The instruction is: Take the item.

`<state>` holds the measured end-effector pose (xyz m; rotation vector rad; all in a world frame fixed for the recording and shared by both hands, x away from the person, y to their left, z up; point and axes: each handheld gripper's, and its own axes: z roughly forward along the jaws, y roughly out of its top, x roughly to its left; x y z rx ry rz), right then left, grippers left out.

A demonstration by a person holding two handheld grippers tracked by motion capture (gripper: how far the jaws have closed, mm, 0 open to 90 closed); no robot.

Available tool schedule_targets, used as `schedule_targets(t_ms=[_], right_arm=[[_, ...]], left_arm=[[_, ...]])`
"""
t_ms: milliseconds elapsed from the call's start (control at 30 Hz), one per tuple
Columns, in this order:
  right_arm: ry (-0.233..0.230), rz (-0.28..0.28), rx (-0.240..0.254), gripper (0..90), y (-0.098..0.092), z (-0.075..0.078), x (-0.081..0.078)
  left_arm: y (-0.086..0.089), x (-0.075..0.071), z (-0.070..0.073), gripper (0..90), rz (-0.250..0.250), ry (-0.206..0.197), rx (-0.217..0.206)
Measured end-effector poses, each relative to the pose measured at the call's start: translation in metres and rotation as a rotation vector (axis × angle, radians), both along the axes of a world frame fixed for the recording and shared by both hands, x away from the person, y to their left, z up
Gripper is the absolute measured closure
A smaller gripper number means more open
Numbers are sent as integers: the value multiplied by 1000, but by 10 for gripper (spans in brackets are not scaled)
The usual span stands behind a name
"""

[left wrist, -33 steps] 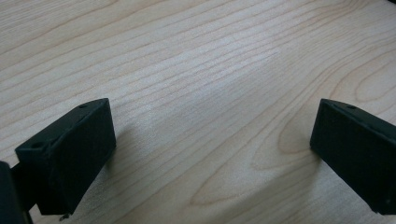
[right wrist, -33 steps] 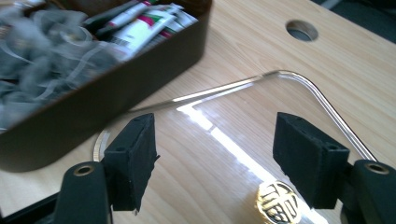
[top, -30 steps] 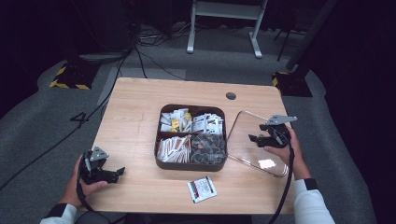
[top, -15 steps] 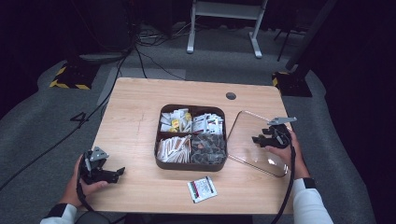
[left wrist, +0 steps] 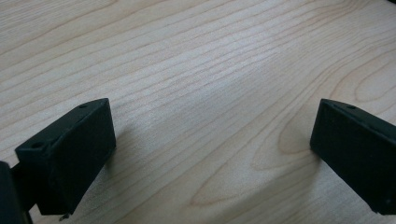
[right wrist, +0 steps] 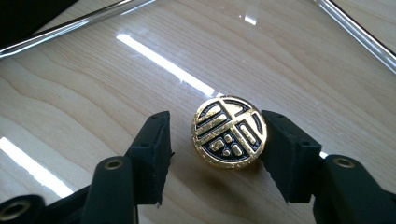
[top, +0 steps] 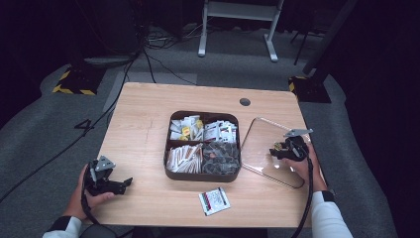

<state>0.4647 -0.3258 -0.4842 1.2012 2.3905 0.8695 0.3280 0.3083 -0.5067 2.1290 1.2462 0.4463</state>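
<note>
Knob [right wrist: 229, 132], gold and black, sits on the clear lid [top: 257, 148] right of the box [top: 171, 148]; since a second ago our right gripper [top: 278, 150] has sunk onto it, jaws closing, one pad touching, the other a gap off. Our right gripper view shows that knob between the jaws, where the high view gives a dark blur. Our left gripper [top: 119, 184] rests wide open on the table [top: 143, 114], with a packet [top: 214, 201] lying before the box.
</note>
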Motion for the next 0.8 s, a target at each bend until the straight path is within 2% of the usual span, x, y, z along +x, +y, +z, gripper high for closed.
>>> schedule_targets(t_ms=[133, 333, 800], right_arm=[[-14, -10, 24, 503, -2, -2, 1], [-32, -27, 32, 580, -2, -3, 2], [-47, -48, 20, 590, -3, -2, 1]], left_arm=[[0, 0, 0, 4, 0, -2, 1], [0, 0, 0, 4, -1, -1, -1], [0, 0, 0, 4, -3, -1, 0]])
